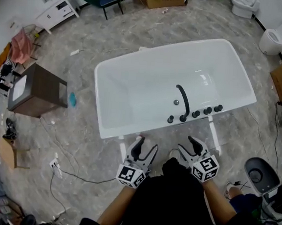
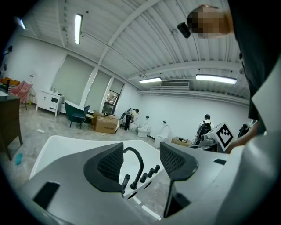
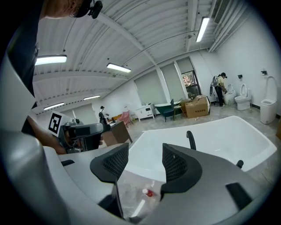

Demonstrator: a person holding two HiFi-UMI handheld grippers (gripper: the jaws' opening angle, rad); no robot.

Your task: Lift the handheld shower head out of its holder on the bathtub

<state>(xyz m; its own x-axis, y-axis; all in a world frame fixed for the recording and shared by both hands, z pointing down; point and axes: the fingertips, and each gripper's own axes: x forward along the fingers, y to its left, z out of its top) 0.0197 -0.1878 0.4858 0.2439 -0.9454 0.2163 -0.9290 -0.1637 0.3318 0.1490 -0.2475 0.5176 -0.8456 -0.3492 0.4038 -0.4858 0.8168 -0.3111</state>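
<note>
A brown cabinet (image 1: 37,91) stood at the left on the grey marbled floor (image 1: 79,143). To its right lay a white bathtub (image 1: 133,94). On its near rim, a short black shower head (image 1: 170,119) stood upright in its holder, just left of a curved black faucet (image 1: 183,99) and three black knobs (image 1: 207,111). Nearer the person, the left tongs (image 1: 146,145) hung with jaws apart, holding nothing. Beside them, the right tongs (image 1: 184,148) were likewise spread and empty, well apart from the shower head.
</note>
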